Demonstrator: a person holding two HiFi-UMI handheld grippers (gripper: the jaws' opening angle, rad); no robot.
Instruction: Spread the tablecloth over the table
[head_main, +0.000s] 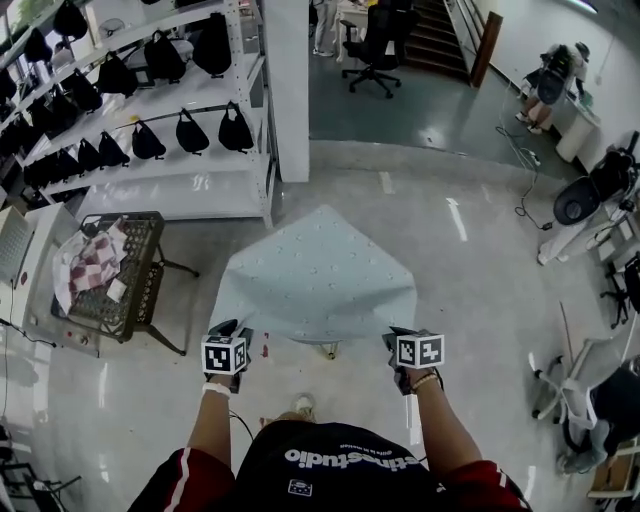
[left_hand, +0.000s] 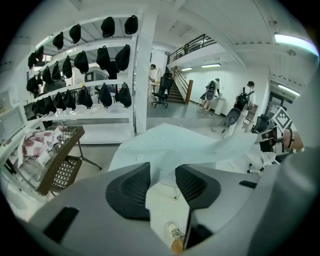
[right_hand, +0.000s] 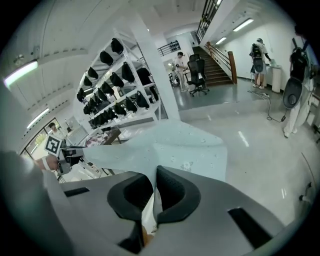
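A pale blue-green tablecloth is draped over a small table. Only the table's foot shows under the near edge. My left gripper is at the cloth's near left corner. In the left gripper view its pads stand wide apart, and the cloth's corner hangs loosely between them, unpinched. My right gripper holds the near right corner. In the right gripper view its jaws are shut on a fold of the cloth, which stretches away from them.
A wire basket cart with folded cloths stands to the left. Behind it are shelves of black bags and a white pillar. Chairs and stands crowd the right side. A person stands far back right.
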